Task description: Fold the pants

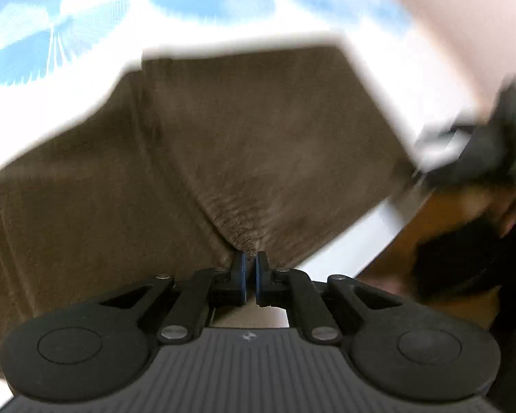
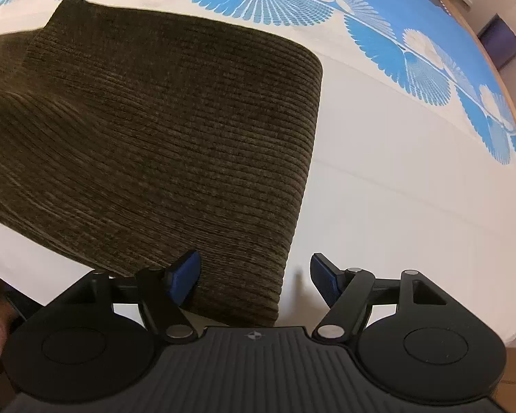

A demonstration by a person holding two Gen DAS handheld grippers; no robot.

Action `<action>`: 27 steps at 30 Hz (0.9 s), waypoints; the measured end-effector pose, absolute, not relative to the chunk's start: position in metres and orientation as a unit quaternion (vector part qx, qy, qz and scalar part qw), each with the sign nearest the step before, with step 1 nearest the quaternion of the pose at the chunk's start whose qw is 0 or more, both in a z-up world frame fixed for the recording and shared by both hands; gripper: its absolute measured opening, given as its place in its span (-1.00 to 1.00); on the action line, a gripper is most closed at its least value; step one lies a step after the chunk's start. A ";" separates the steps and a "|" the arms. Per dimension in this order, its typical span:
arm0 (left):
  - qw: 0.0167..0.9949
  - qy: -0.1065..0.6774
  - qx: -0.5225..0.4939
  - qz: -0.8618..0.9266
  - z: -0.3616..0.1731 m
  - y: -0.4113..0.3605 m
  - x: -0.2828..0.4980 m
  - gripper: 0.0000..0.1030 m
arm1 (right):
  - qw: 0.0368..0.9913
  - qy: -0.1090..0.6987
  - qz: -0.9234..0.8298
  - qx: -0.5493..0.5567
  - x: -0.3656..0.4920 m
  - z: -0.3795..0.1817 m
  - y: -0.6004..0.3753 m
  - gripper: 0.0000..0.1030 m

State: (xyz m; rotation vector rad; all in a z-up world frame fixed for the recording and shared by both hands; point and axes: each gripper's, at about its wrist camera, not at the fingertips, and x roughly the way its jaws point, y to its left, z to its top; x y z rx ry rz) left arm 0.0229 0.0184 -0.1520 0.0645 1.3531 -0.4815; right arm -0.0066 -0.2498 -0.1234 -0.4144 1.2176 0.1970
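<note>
Left gripper point(image 1: 250, 268) fingers pinched tight on brown pants point(image 1: 223, 144), right gripper point(image 2: 254, 280) fingers spread wide, one finger touching the pants point(image 2: 161, 144), no writing to read

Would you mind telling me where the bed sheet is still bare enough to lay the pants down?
The widest free patch is the plain white sheet between the brown corduroy pants and the blue fan-print border, ahead of the open right gripper. The other side is crowded: pants cover it, pinched in the left gripper.
</note>
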 end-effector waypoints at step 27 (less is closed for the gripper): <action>0.867 0.481 0.034 -0.127 -0.057 0.090 0.021 0.21 | 0.909 0.373 0.131 -0.133 0.010 0.009 -0.262 0.37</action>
